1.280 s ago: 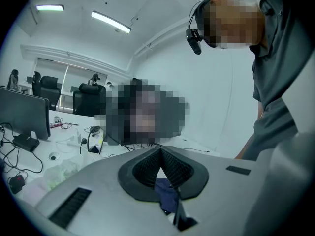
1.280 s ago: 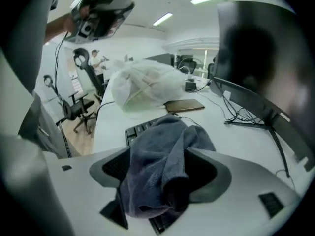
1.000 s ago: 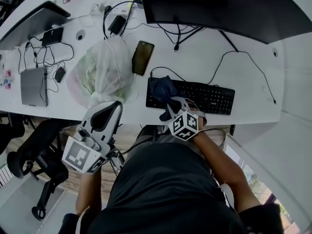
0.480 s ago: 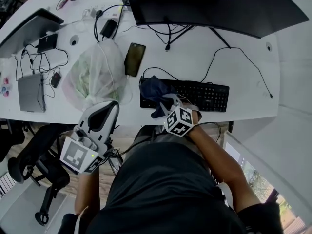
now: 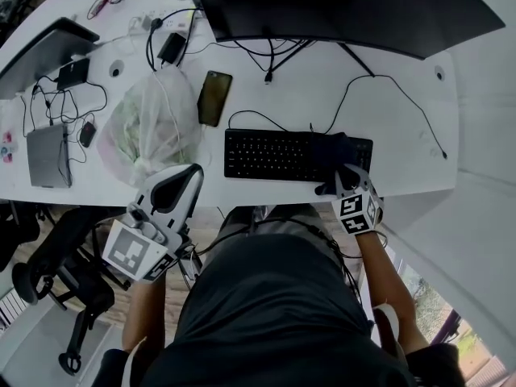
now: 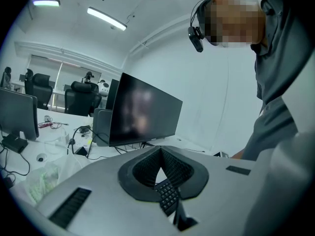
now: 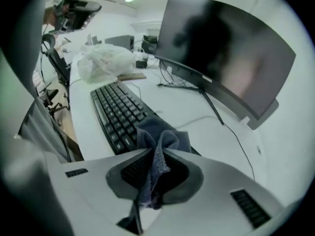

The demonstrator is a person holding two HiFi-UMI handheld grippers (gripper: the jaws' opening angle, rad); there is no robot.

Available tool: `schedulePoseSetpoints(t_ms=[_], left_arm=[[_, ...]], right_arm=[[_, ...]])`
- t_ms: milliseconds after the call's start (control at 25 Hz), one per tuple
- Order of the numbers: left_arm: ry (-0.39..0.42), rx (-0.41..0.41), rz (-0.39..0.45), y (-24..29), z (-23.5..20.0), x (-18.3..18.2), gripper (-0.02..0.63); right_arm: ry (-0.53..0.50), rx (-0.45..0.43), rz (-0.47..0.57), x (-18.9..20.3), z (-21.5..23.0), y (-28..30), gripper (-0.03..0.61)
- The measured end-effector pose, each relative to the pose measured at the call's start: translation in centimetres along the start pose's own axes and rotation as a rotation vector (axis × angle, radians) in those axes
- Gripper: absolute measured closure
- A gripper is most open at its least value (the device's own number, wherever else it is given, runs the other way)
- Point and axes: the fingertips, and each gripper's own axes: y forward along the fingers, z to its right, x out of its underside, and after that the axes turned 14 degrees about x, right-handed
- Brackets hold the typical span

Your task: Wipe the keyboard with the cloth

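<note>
Wiping stroke, far-right end. The cloth [image 5: 334,151], a dark blue rag, lies bunched on the right end of the keyboard [image 5: 274,154]. A second ago it covered the left end, and half a second ago it had barely left it. It has therefore been dragged across the full row of keys, left to right, in one quick pass.

The keyboard itself has not shifted. It lies along the near edge of the white desk [image 5: 403,119], in front of the monitor [image 5: 339,6] and to the right of the phone [image 5: 214,97] and the plastic bag [image 5: 153,127].

The right gripper [image 5: 339,180] points steeply down over the keyboard's right end. Its jaws are clenched on a fold of the cloth, which hangs from them onto the keys, as the right gripper view confirms.

The left gripper [image 5: 179,185] hangs off the near edge of the desk, well left of the keyboard. Its jaws are closed together on nothing and it takes no part in the wipe.

One pass appears complete. The left keys are now uncovered, so the likely continuation is a return stroke or a second lane, provided the grip on the fold holds.
</note>
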Motion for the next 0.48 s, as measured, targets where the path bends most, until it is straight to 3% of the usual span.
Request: schedulePoseSetpoints(t_ms=[120,240,320,480], left_arm=[[0.006,0.013,-0.015,1.0,0.6,0.0,0.611],[0.014,0.012,-0.025,1.8,1.3,-0.6,0.611],[0.017,0.002,-0.028,2.1,1.4,-0.9,0.611],[0.027,-0.016,-0.017,2.5,0.7,-1.1,0.611]], right_arm=[[-0.079,-0.133,0.124,-4.7,-4.8,0.0,0.529],[-0.033,-0.196,0.089,-3.6,-6.1,1.0,0.529],[0.041,-0.182,0.067,-1.3,-4.2,1.0,0.529],[0.075,-0.085,-0.031,3.5,1.6,0.1,0.529]])
